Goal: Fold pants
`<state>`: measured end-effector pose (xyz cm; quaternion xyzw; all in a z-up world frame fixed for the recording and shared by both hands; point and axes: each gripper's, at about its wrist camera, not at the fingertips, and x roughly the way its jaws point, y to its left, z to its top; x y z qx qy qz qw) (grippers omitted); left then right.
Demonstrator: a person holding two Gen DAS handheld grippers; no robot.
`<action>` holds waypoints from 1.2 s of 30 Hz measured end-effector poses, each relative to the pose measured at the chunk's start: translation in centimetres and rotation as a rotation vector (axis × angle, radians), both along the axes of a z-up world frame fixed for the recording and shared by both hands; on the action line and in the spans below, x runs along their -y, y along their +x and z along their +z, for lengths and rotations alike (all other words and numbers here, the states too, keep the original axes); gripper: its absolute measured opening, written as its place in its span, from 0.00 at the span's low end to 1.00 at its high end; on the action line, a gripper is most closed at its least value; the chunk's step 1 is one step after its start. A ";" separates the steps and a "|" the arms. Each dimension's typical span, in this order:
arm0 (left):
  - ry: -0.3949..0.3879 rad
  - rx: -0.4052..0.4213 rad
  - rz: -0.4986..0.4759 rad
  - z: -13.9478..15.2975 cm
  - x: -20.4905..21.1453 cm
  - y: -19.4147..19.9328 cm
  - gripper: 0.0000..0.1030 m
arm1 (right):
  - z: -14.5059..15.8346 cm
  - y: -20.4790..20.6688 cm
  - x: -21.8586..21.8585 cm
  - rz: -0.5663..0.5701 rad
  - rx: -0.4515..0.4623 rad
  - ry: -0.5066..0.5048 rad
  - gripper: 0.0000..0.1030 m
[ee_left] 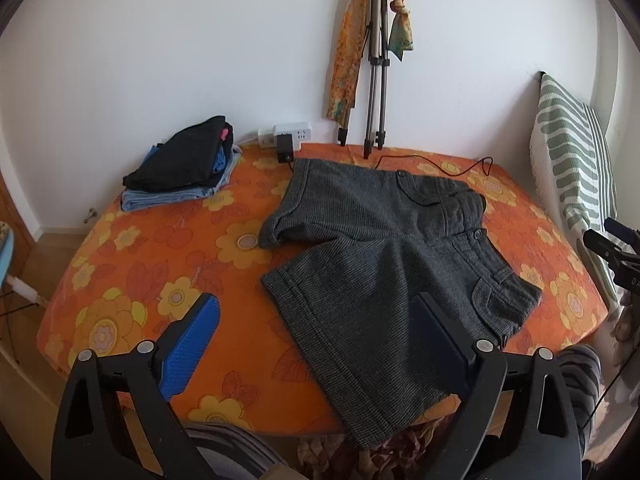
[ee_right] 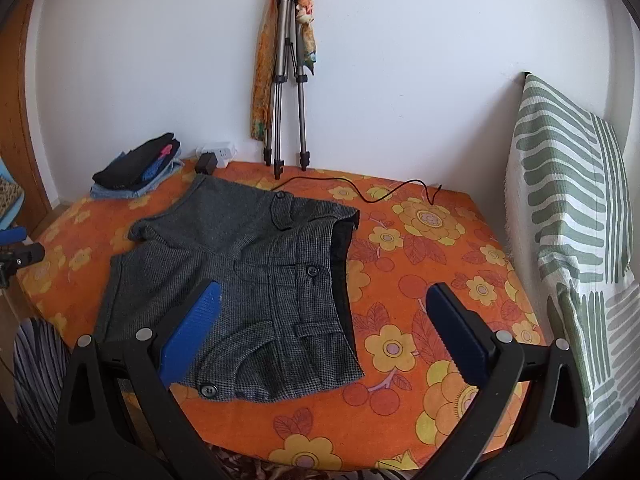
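A pair of grey woven shorts (ee_left: 384, 248) lies spread flat on the table (ee_left: 160, 264), which is covered with an orange flowered cloth. The waistband points toward the side with the striped green-and-white cushion (ee_right: 568, 208), and the two legs run the other way, toward a stack of already folded clothes (ee_left: 188, 168) in the far corner. The nearer leg hangs a little over the front edge of the table.

The left claw (ee_left: 316, 344) hovers over that nearer leg's hem with its blue pads wide apart and nothing between them. The right claw (ee_right: 324, 324) hangs above the waistband end, near the buttoned pocket flap, also spread open and empty.

The cloth looks like a thick, tweedy weave: light enough to lift easily, soft enough to drape, but with enough body that it should hold a crease and not slither about. The table's cover looks grippy rather than slick, so dragging may bunch it. The hems and the waistband are doubled layers, firmer than the middle, and seem the best places to pinch: one claw at the near hem corner, the other at the near waistband corner, so the near leg can be carried over onto the far one.

A black cable (ee_right: 360, 192) trails across the far side of the table, apart from the shorts.
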<state>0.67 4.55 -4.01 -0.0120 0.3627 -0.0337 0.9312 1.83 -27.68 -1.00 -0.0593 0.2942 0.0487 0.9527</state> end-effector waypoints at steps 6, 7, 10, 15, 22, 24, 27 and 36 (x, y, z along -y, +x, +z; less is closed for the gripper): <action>0.022 -0.086 -0.031 -1.9 -1.1 -1.0 0.58 | -1.0 0.2 0.2 0.098 -0.075 -0.046 0.99; 0.034 -0.095 -0.041 -2.1 -1.1 -1.3 0.51 | -1.1 0.2 0.0 0.114 -0.079 -0.057 0.97; 0.069 -0.112 -0.095 -2.6 -0.4 -2.0 0.36 | -1.7 0.1 -0.8 0.162 -0.098 -0.088 0.91; 0.121 -0.150 -0.240 -3.3 2.0 -3.0 0.25 | -3.2 0.5 -1.3 0.228 -0.161 -0.135 0.80; 0.217 -0.229 -0.404 -5.1 5.2 -4.4 0.22 | -5.6 0.6 -1.9 0.325 -0.253 -0.213 0.70; 0.239 -0.253 -0.445 -5.8 5.8 -4.9 0.20 | -6.3 0.5 -2.3 0.353 -0.269 -0.229 0.70; 0.254 -0.292 -0.486 -7.0 6.6 -5.3 0.16 | -7.4 0.5 -3.0 0.397 -0.307 -0.243 0.70; 0.310 -0.371 -0.528 -9.4 8.0 -4.9 0.15 | -9.9 1.4 -5.5 0.503 -0.367 -0.276 0.70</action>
